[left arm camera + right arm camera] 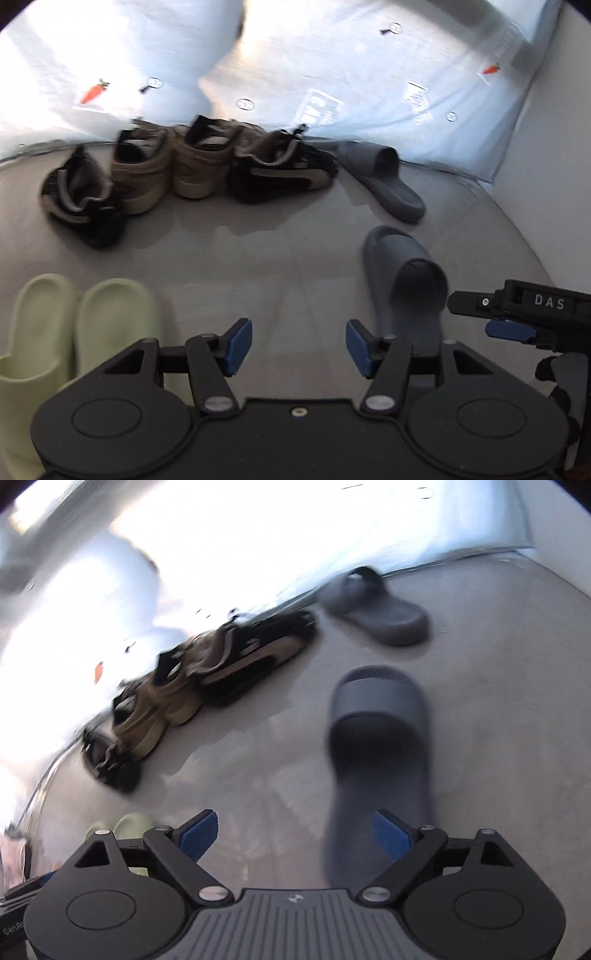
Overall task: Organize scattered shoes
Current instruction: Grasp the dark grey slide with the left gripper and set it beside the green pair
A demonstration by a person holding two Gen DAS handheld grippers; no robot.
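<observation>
Left wrist view: the left gripper (299,345) points down at bare grey floor (266,266). Its jaws are parted with nothing between the blue pads; the fingers are released. Open floor extends straight ahead of the fingertips up to the row of shoes. Just right of the right finger lies the near grey slide (406,284), its heel end running under that finger's linkage. Beyond it, further right and ahead, the far grey slide (384,181) lies at an angle, well apart from the first. Left of the left finger, a pair of pale green slides (74,332) sits side by side, touching. Ahead, four sneakers stand in a row: a dark sneaker (81,199), two tan sneakers (170,170), and a second dark sneaker (284,173), against the edge of a light blue patterned sheet (369,74). A white wall (554,166) bounds the floor on the right. The right gripper (506,328) enters at the right edge, near the grey slide's strap.

Right wrist view (blurred): the right gripper (295,836) has jaws wide apart, empty, fingers released. The near grey slide (380,746) lies just ahead of the right finger, its heel passing under it; contact cannot be determined. The far grey slide (376,609) lies ahead, apart. Clear floor (258,768) lies ahead of the left finger; the sneaker row (192,690) runs diagonally beyond it.
</observation>
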